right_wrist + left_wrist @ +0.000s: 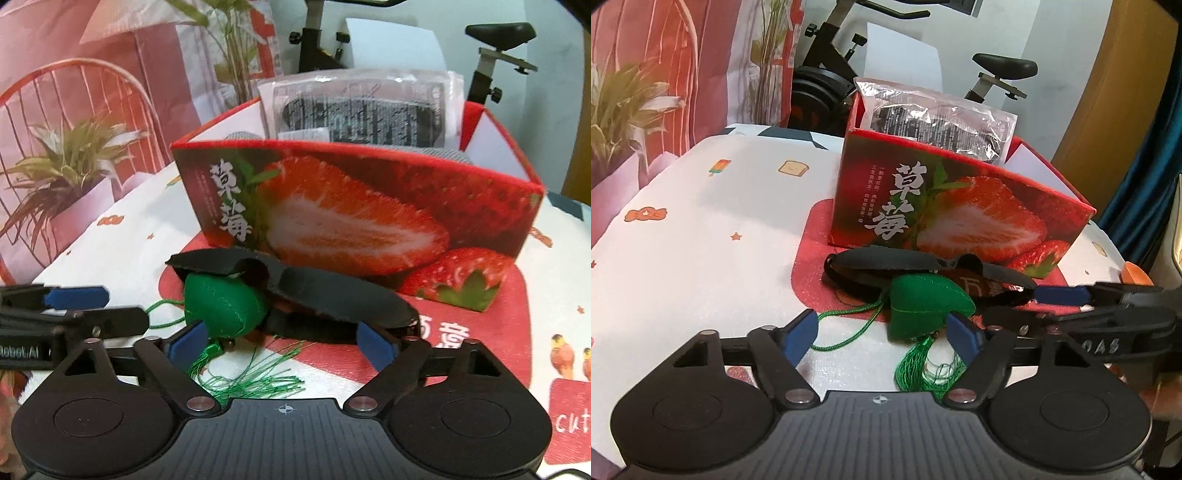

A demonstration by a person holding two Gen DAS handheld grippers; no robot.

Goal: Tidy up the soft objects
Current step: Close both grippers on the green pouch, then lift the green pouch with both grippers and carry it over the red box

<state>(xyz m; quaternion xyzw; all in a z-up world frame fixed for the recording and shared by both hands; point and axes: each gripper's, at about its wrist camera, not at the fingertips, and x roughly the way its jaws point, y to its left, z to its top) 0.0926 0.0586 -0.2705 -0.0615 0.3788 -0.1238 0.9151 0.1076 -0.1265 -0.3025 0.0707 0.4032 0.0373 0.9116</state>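
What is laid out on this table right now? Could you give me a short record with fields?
surface: table under a white cloth with small prints
container: open strawberry box on a red mat
in the box: a clear plastic packet
in front of the box: black eye mask, green stuffed pouch with a tassel
left hand-held gripper: open, pouch and tassel between its fingers, not pressed
right hand-held gripper: open, low over the mask and pouch
background: exercise bike
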